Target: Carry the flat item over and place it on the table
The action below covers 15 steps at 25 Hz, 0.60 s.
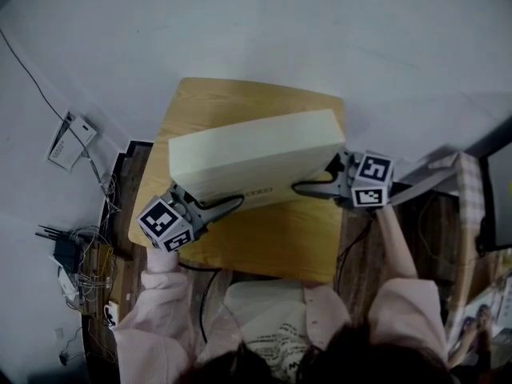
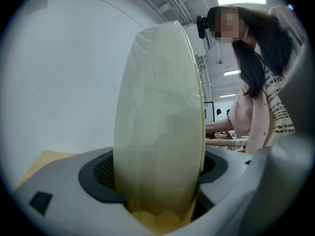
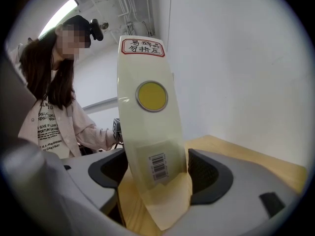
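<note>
A flat cream box (image 1: 256, 154) stood up on its thin long side on the wooden surface (image 1: 264, 246). It sat across the middle of the surface. Its left end was near the front left corner and its right end was near the right edge. The bottom of the box touched the wood. The left hand-held gripper (image 1: 232, 202) was at the left end of the box, low down by the wood. Its jaws were wide apart with the box end between them, and they had let go of it. The right hand-held gripper (image 1: 308, 189) was at the right end, also low down. Its jaws were wide apart too, one on each side of the box end. The dark pads (image 3: 209, 173) were just beside the box and did not squeeze it, so it was let go as well. The right end of the box had a label (image 3: 142, 46) with a red line around it at the top. Under that was a round yellow sticker (image 3: 152, 96), and lower down a barcode (image 3: 157, 166). The person wore pink sleeves (image 1: 168, 310) and stood at the front edge of the surface. A white wall (image 1: 320, 38) was behind the surface. Some cables (image 1: 80, 254) lay on the floor to the left.
</note>
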Each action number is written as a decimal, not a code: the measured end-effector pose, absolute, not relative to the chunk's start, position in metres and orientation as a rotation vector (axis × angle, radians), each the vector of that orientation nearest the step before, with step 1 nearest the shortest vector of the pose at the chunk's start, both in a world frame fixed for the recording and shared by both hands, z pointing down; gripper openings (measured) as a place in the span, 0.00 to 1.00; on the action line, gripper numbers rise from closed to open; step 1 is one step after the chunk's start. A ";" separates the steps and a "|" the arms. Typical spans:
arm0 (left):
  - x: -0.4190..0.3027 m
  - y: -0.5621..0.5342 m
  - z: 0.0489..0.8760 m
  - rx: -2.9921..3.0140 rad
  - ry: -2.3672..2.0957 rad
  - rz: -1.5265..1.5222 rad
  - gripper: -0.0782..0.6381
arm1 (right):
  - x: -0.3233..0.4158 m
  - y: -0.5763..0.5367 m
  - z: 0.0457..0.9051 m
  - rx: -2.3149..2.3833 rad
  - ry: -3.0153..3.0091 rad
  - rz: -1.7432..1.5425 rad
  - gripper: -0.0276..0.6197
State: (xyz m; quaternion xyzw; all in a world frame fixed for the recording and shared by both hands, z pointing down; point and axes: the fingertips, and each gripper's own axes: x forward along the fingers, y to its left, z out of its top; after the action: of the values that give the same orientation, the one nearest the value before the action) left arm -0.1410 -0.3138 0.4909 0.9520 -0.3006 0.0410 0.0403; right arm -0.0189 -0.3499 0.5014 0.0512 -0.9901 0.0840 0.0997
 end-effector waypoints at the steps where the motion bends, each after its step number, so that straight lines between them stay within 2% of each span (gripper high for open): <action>1: -0.143 -0.313 0.492 2.909 -0.931 0.135 0.72 | -0.019 -0.350 0.502 0.157 -2.922 0.255 0.64; 15: -0.160 -0.301 0.498 2.805 -1.036 0.141 0.73 | -0.004 -0.345 0.499 0.271 -2.901 0.382 0.67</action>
State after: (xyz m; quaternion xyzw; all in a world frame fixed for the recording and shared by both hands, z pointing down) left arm -0.1597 -0.3011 0.4978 0.9345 -0.3451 0.0470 0.0738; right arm -0.0042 -0.3447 0.4994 0.0916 -0.9822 0.1292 0.1014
